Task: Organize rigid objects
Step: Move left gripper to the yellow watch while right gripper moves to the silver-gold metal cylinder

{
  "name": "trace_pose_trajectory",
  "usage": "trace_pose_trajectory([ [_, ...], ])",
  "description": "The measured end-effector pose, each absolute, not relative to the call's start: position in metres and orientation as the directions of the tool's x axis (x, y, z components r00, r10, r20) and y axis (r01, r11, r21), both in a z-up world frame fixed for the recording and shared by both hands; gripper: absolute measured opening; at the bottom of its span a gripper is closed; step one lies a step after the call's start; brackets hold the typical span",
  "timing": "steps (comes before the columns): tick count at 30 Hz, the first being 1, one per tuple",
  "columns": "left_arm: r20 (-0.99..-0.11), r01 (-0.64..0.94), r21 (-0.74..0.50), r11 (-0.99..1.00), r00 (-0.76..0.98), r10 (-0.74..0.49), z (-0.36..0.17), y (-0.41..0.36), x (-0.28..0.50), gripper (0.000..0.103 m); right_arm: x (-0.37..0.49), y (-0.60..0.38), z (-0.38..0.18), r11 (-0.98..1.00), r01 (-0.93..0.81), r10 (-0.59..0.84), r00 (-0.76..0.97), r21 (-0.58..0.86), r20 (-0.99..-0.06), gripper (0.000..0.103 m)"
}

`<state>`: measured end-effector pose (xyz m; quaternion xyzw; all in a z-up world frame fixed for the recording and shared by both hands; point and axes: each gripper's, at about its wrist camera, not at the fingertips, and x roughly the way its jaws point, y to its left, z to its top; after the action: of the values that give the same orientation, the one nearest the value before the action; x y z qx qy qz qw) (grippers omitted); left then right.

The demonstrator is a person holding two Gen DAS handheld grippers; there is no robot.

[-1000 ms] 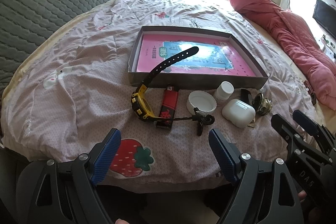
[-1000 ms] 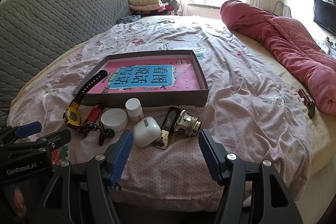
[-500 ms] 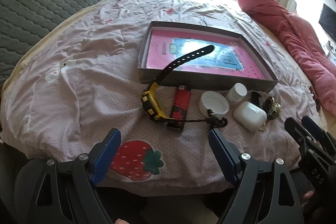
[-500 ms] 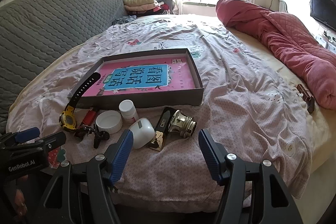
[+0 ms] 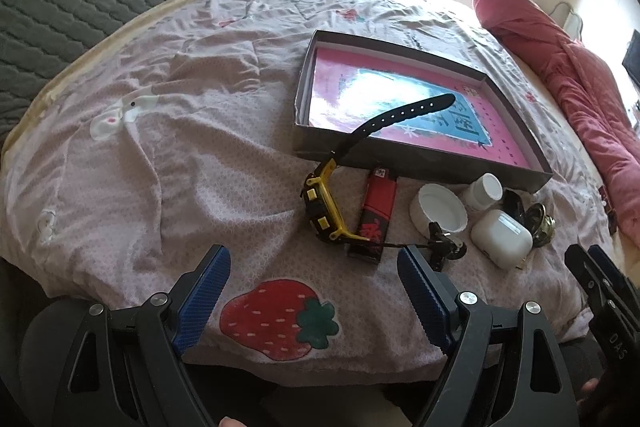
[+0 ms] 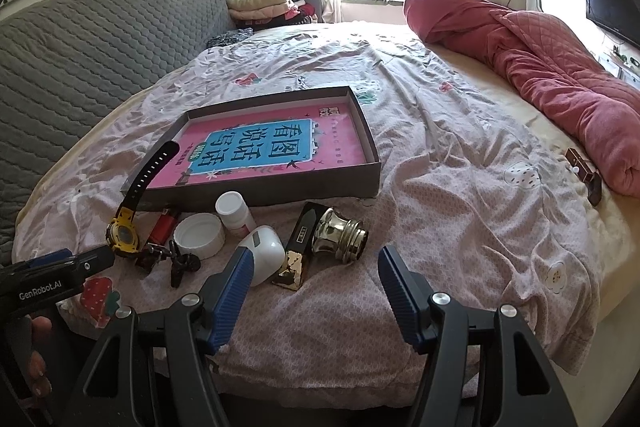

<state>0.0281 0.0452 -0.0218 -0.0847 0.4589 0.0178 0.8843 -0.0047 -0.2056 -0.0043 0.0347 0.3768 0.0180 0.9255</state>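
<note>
Two grippers hang over the near edge of the bed [image 6: 460, 163], each with its jaws spread wide and nothing between them. The left gripper [image 5: 312, 291] carries the print "GenRobot.AI" on its side in the right wrist view; the right gripper [image 6: 312, 287] shows "DAS" on its body in the left wrist view. On the bedspread lies a shallow grey box [image 6: 360, 115] whose pink bottom bears a blue panel with large Chinese characters that read 看图说话写话, upside down from here. A yellow watch [image 5: 322, 205] rests against the box's near wall, its black strap leaning over the rim. In a row just in front of the box lie a red lighter [image 5: 376, 211] with white markings, a black key bundle [image 5: 442, 247], a white lid [image 5: 440, 213], a small white bottle [image 5: 486, 187], a white earbud case [image 5: 502, 239], a black and gold lighter [image 6: 300, 251] with a small label too small to read, and a brass fitting [image 6: 340, 235].
</note>
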Motion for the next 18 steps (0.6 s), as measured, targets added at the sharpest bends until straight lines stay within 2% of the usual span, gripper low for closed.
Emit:
trace_pose_trajectory([
  [9,-0.841,-0.129,-0.134,0.983,0.539,-0.044,-0.037,0.049,0.043,0.086,0.008,-0.227,-0.015,0.988,0.063,0.062,0.688,0.145,-0.723,0.064],
  [18,-0.840,-0.131,-0.208,0.969,0.532,-0.109,-0.043,0.055,0.054,0.084,0.031,-0.235,-0.030,0.979,0.108,0.057,0.665,0.171,-0.745,0.064],
])
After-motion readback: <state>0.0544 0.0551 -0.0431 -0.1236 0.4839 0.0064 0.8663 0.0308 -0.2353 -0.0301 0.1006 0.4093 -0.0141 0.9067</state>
